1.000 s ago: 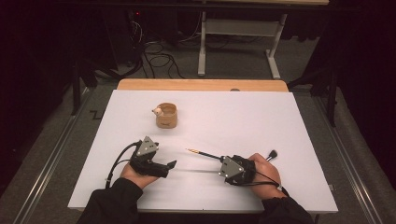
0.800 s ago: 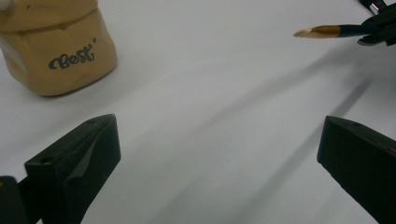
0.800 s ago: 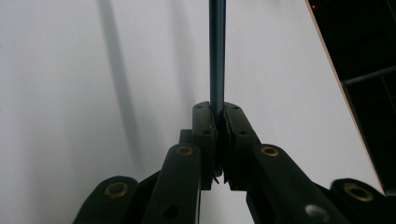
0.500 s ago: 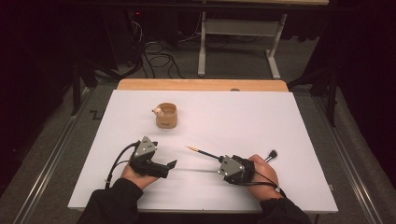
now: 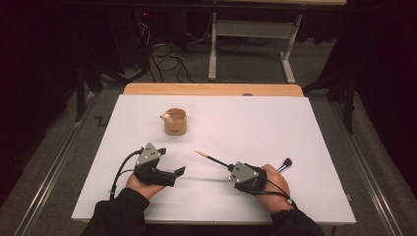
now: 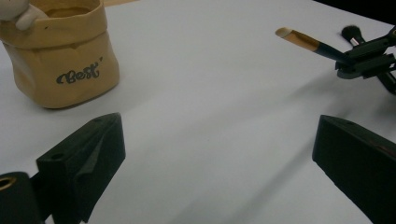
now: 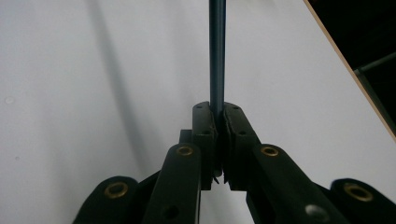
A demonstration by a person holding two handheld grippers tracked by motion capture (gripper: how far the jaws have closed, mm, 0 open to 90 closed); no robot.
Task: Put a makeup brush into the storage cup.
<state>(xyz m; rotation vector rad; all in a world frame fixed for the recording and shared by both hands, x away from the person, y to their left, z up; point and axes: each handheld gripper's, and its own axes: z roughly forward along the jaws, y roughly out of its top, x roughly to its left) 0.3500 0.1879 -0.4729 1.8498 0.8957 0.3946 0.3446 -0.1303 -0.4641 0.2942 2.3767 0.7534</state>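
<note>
A thin make-up brush [image 5: 211,159] with a dark handle and a gold, pale-tipped head juts up and to the left from my right gripper [image 5: 231,168], which is shut on its handle. In the right gripper view the jaws [image 7: 219,116] pinch the dark handle [image 7: 217,46], which runs straight away over the white table. My left gripper [image 5: 170,161] rests at the front left with its jaws wide apart and nothing between them [image 6: 219,158]. A beige pot [image 5: 175,122] marked "Best" [image 6: 60,60] stands behind the left gripper, a small white figure on its rim.
A second brush with a black bushy head [image 5: 285,163] lies just right of the right hand. The white table top [image 5: 255,123] has a wooden strip along its far edge. Beyond it are a dark floor, cables and a metal frame.
</note>
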